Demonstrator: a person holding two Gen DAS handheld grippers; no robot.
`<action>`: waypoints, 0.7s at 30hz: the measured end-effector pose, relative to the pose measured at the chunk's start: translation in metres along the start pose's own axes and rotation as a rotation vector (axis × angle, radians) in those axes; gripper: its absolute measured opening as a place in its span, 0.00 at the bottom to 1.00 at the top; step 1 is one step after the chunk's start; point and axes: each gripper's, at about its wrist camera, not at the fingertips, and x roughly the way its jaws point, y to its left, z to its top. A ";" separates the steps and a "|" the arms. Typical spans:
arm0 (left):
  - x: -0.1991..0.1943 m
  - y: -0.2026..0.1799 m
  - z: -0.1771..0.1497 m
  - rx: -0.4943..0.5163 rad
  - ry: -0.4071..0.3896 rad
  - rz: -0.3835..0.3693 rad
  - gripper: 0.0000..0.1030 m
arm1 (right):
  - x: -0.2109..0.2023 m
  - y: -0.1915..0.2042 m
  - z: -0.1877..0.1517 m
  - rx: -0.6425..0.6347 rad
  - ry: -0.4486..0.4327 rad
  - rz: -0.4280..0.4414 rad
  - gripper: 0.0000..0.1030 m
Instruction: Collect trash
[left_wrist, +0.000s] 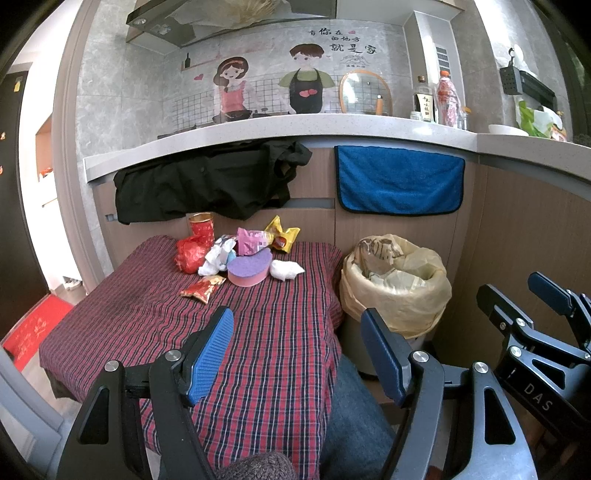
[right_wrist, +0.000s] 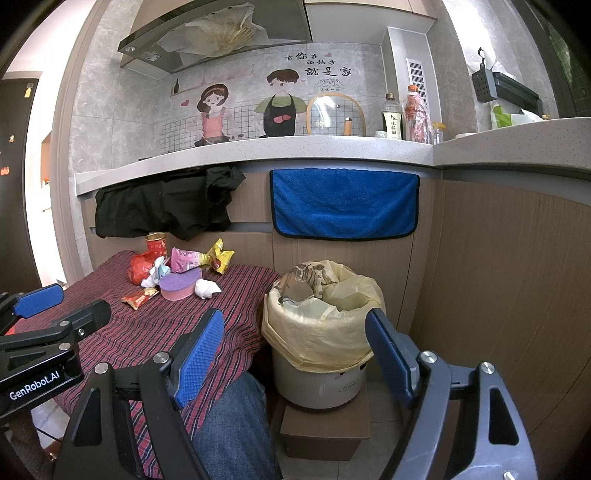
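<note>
Both your grippers are empty, so the collecting is yet to start, or at least most of it is left. Your left gripper hangs over the near edge of the tabletop with its jaws spread wide on nothing. Your right gripper is just as wide apart, held off the tabletop's right edge in front of the bin.

The trash sits bunched at the far edge of the tabletop, against the cabinet: a crumpled red wrapper, a red cup behind it, white tissue wads, a pink packet, a yellow snack bag, and a small red-and-gold sachet lying nearer you. A purple-topped sponge rests among them; whether it counts as trash I cannot tell.

The bin, lined with a yellowish bag, stands just beside the right edge and already holds some paper or wrapping. Judging by the pile, nearly every piece is yet to be carried across.
</note>
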 end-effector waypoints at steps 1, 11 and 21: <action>0.000 0.000 0.000 0.000 0.000 0.000 0.69 | 0.000 0.000 0.000 0.001 0.001 0.001 0.74; 0.018 0.024 0.003 -0.044 0.011 0.014 0.69 | 0.011 0.008 0.003 0.002 0.005 0.027 0.74; 0.080 0.117 0.044 -0.147 0.010 0.091 0.69 | 0.070 0.052 0.043 -0.088 0.006 0.100 0.74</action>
